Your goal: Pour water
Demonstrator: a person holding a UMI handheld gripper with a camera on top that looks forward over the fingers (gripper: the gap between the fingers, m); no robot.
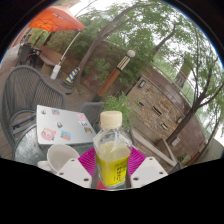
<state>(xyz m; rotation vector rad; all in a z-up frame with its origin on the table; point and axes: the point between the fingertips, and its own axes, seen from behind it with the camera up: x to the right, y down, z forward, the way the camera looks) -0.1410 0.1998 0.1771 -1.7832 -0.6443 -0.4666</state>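
The gripper (112,172) has pale, apparently white fingers (72,169) with magenta pads (92,160).

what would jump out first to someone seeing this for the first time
The plastic bottle with a white cap and yellowish liquid stands out first, upright between the gripper's two fingers, whose pink pads flank it; whether they press on it cannot be told. Beyond it lies an outdoor scene: a red umbrella far behind at one side, and a flat sticker-covered item on the table next to a dark wicker chair.
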